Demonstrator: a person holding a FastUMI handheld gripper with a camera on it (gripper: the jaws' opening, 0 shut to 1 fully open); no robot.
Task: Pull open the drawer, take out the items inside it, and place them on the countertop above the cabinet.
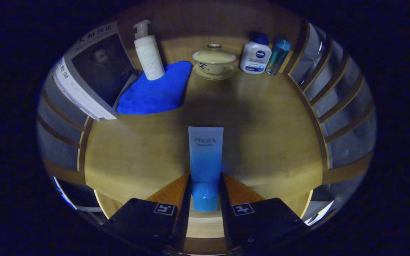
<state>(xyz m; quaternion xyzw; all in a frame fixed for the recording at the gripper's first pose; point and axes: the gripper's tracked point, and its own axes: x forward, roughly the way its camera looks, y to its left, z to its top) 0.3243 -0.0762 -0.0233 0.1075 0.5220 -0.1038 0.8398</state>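
Observation:
A blue tube [205, 156] with a blue cap stands between my fingers, cap end nearest me and its flat end pointing ahead. Both fingers [187, 192] press on its lower part, so my gripper [205, 188] is shut on it. The tube hangs over the wooden countertop [262, 135]. Beyond it, at the back of the countertop, stand a white pump bottle [148, 53], a lidded ceramic bowl on a saucer [214, 62], a white bottle with a dark blue cap [256, 55] and a small clear blue bottle [278, 56].
A folded blue cloth [155, 90] lies at the back left, next to a book [89, 76] leaning off the countertop's left side. Wooden slats [336, 103] run along the right side, and more slats [61, 131] along the left.

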